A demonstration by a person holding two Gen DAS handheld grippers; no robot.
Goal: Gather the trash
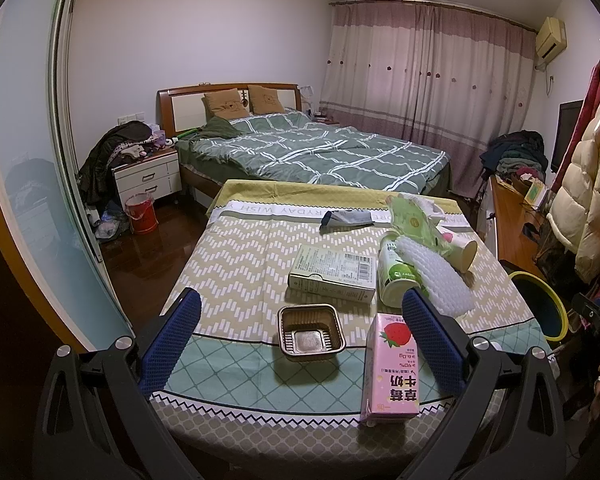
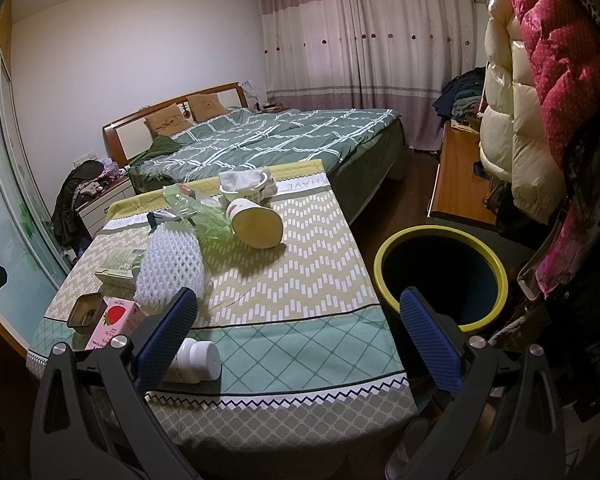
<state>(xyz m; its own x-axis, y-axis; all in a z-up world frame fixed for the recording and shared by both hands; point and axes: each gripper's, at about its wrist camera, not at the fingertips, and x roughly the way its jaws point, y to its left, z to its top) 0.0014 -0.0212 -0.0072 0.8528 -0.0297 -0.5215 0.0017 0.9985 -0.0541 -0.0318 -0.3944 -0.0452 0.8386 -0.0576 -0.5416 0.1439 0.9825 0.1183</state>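
Observation:
Trash lies on the cloth-covered table: a brown plastic tray, a pink strawberry milk carton, a flat green box, a green-and-white bottle, white foam netting, a tipped paper cup, a green wrapper and a white pill bottle. My left gripper hangs open above the tray, empty. My right gripper is open and empty over the table's near right edge. A yellow-rimmed bin stands on the floor right of the table.
A bed lies beyond the table, with a nightstand and red bucket to its left. A dark sock and a bowl with a cloth sit at the table's far end. Coats hang at right above a wooden desk.

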